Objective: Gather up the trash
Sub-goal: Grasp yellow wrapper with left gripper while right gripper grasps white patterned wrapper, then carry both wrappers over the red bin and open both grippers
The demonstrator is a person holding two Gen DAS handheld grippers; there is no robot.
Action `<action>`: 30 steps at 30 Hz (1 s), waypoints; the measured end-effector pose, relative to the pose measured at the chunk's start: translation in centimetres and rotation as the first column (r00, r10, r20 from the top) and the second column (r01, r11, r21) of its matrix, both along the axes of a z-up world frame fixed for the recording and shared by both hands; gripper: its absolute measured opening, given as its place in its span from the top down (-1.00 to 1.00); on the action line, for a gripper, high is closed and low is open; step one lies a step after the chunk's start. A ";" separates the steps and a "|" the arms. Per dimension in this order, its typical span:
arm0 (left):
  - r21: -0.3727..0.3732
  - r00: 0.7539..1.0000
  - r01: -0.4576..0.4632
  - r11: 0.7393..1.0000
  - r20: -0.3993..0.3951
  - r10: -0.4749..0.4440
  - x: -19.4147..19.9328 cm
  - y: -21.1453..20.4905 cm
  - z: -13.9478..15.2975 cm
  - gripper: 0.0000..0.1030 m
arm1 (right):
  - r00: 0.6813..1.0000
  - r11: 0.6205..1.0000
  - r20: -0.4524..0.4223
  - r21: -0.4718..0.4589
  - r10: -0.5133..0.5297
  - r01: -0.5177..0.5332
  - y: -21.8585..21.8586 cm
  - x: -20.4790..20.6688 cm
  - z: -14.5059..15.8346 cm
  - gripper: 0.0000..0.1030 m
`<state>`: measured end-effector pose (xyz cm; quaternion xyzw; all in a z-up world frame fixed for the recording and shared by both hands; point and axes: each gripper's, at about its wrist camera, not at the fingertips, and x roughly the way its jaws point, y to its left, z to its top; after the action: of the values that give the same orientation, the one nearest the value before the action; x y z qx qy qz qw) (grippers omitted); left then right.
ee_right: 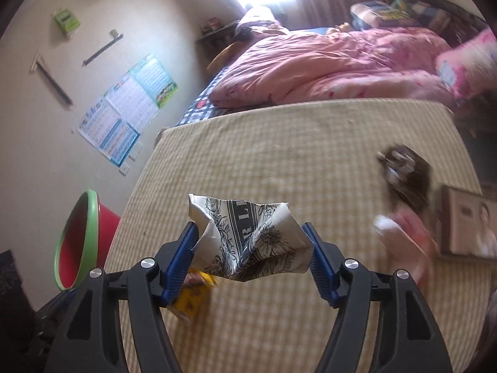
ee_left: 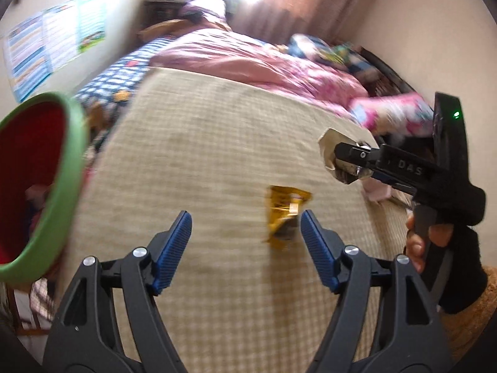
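A crumpled white carton with dark print point(ee_right: 248, 236) is pinched between the blue pads of my right gripper point(ee_right: 250, 227), above the beige checked surface point(ee_right: 279, 143). In the left wrist view the same carton point(ee_left: 327, 150) shows at the tip of the right gripper point(ee_left: 344, 161), held by a person's hand in a black sleeve. My left gripper point(ee_left: 246, 217) is open above the surface. A yellow wrapper point(ee_left: 284, 217) lies just ahead of its right finger, not touched. The yellow wrapper point(ee_right: 192, 298) also peeks out under the right gripper's left finger. A red bin with a green rim point(ee_left: 74, 161) point(ee_right: 93, 217) stands at the left edge.
A pink quilt point(ee_right: 326, 62) covers the bed behind. On the right of the surface lie a dark wrapper point(ee_right: 407, 174) and a blurred pink item point(ee_right: 403, 230), beside a framed picture point(ee_right: 466, 227). A pink package point(ee_left: 391, 115) sits far right. Posters point(ee_right: 124, 108) hang on the left wall.
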<state>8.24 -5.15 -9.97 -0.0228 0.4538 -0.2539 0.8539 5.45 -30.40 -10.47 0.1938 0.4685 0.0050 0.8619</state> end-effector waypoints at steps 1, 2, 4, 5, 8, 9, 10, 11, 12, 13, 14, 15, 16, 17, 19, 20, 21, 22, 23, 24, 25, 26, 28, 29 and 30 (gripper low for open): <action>0.010 1.000 0.030 0.999 -0.008 -0.030 0.3 -1.1 -0.5 -0.42 | 1.000 1.000 -0.002 0.008 -0.013 0.013 -0.5 -0.7 0.0 -0.28; 0.019 0.999 0.051 0.999 -0.018 -0.051 0.4 -2.1 -1.1 -0.43 | 1.000 1.000 -0.004 0.016 -0.025 0.025 -0.9 -1.2 0.1 -0.28; 0.043 0.996 0.079 0.996 -0.044 -0.078 1.1 -3.7 -2.6 -0.43 | 0.999 0.999 -0.010 0.024 -0.040 0.040 -1.5 -2.3 0.0 -0.28; 0.047 0.995 0.084 0.995 -0.058 -0.081 1.2 -4.2 -3.3 -0.43 | 0.999 0.999 -0.016 0.025 -0.043 0.044 -1.8 -2.7 -0.1 -0.28; 0.039 0.991 0.085 0.996 -0.110 -0.080 1.8 -5.1 -4.8 -0.23 | 0.999 0.998 -0.027 0.035 -0.047 0.048 -1.9 -3.8 -0.2 -0.28; 0.041 0.991 0.081 0.996 -0.114 -0.076 1.8 -5.2 -5.0 -0.13 | 0.999 0.998 -0.026 0.037 -0.047 0.048 -1.9 -4.1 -0.2 -0.28; 0.051 0.993 0.071 0.996 -0.103 -0.065 1.8 -5.1 -5.0 0.04 | 0.999 0.998 -0.025 0.037 -0.047 0.047 -1.9 -4.1 -0.1 -0.28; 0.047 0.992 0.070 0.996 -0.105 -0.065 1.9 -5.0 -4.9 0.28 | 0.999 0.998 -0.022 0.036 -0.044 0.045 -1.8 -4.1 0.0 -0.28; 0.041 0.992 0.063 0.997 -0.113 -0.058 1.9 -4.7 -4.9 0.39 | 0.999 0.999 -0.020 0.032 -0.041 0.042 -1.7 -4.1 0.0 -0.28; 0.041 0.993 0.048 0.998 -0.106 -0.043 1.8 -4.3 -4.7 0.48 | 0.999 0.999 -0.019 0.028 -0.039 0.040 -1.6 -4.2 0.0 -0.29; 0.038 0.995 0.033 0.999 -0.097 -0.030 1.7 -3.8 -4.4 0.48 | 0.999 0.999 -0.017 0.029 -0.037 0.038 -1.4 -4.2 0.0 -0.29; 0.033 0.996 0.017 0.999 -0.088 -0.014 1.6 -3.4 -4.0 0.48 | 0.999 0.999 -0.016 0.034 -0.036 0.037 -1.2 -4.2 -0.1 -0.29; 0.022 0.997 -0.005 1.000 -0.083 0.006 1.5 -2.8 -3.7 0.50 | 0.999 0.999 -0.012 0.039 -0.031 0.032 -1.0 -4.2 0.1 -0.29; 0.014 0.997 -0.022 1.000 -0.079 0.023 1.2 -2.2 -3.4 0.53 | 1.000 0.999 -0.009 0.040 -0.027 0.028 -1.0 -4.2 0.1 -0.29; 0.015 0.997 -0.049 0.999 -0.062 0.050 0.6 -1.3 -2.9 0.53 | 1.000 0.999 -0.001 0.041 -0.016 0.016 -0.5 -4.2 0.3 -0.28; 0.018 0.997 -0.056 0.998 -0.056 0.056 0.4 -1.0 -2.7 0.53 | 1.000 0.999 0.004 0.040 -0.008 0.008 -0.1 -4.2 0.5 -0.28; 0.021 0.997 -0.062 0.998 -0.050 0.063 0.1 -0.7 -2.5 0.53 | 1.000 0.999 0.007 0.039 -0.002 0.002 0.2 -4.1 0.6 -0.28; 0.026 0.996 -0.071 0.997 -0.044 0.072 -0.3 -0.2 -2.4 0.53 | 1.000 0.999 0.011 0.037 0.008 -0.008 0.7 -4.0 0.8 -0.28; 0.028 0.996 -0.076 0.997 -0.042 0.077 -0.5 0.0 -2.3 0.54 | 1.000 0.999 0.012 0.036 0.014 -0.014 0.9 -3.9 0.8 -0.29; 0.028 0.996 -0.081 0.996 -0.042 0.082 -0.8 0.4 -2.2 0.53 | 1.000 0.999 0.013 0.034 0.020 -0.020 1.1 -3.9 0.8 -0.29; 0.028 0.995 -0.084 0.996 -0.044 0.085 -1.1 0.7 -2.2 0.53 | 1.000 0.999 0.011 0.033 0.027 -0.027 1.5 -3.9 0.8 -0.29; 0.029 0.995 -0.088 0.996 -0.049 0.089 -1.4 1.1 -2.3 0.53 | 1.000 0.999 0.009 0.034 0.030 -0.030 1.7 -3.8 0.7 -0.29; 0.029 0.994 -0.097 0.995 -0.056 0.099 -1.8 1.6 -2.4 0.54 | 0.999 0.999 0.004 0.035 0.037 -0.037 2.1 -3.8 0.6 -0.29; 0.028 0.993 -0.100 0.995 -0.058 0.102 -2.0 2.0 -2.4 0.53 | 0.999 0.999 0.003 0.036 0.040 -0.040 2.2 -3.8 0.6 -0.28; 0.026 0.993 -0.104 0.994 -0.060 0.105 -2.1 2.2 -2.4 0.54 | 0.999 0.998 0.002 0.036 0.042 -0.042 2.4 -3.8 0.6 -0.28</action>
<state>6.10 -2.93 -12.35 -0.0447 0.4807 -0.2029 0.8519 1.63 -28.02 -9.88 0.1991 0.4717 0.0318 0.8584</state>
